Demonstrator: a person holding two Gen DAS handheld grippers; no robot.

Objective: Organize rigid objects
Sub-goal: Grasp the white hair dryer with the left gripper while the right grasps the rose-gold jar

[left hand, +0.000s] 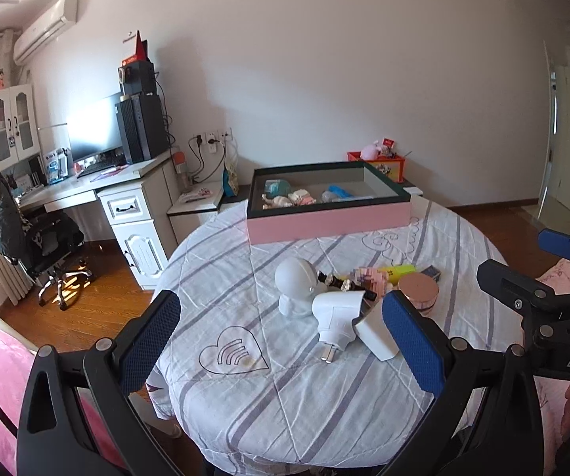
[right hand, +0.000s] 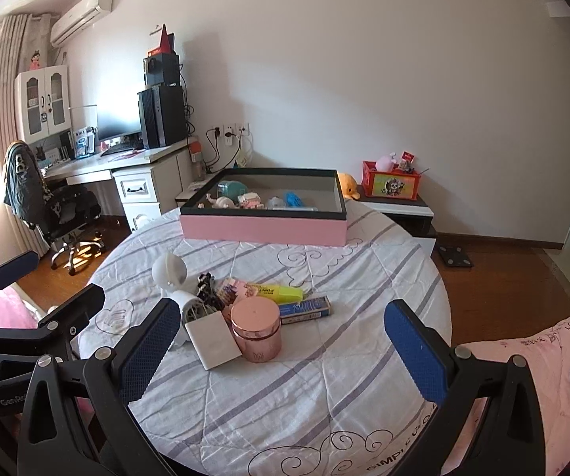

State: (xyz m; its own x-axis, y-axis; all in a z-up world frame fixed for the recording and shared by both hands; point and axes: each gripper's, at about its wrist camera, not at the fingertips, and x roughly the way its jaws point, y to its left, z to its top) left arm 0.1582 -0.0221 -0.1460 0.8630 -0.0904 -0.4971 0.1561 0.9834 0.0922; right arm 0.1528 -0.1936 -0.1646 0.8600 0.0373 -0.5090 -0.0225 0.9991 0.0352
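Both the left gripper (left hand: 281,337) and right gripper (right hand: 281,345) hold their jaws wide apart, gripping nothing. Between the right jaws sit the pink jar (right hand: 256,329) and white adapter (right hand: 213,339); ahead of both stands the pink box (right hand: 263,230)

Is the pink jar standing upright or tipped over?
Upright: the pink jar stands on its base on the table, lid facing up.

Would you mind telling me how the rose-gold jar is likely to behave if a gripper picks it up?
The rose-gold jar looks glossy and metallic, so the pads may slip. Standing upright and squat, it probably won't tip, though its round wall could roll if knocked over.
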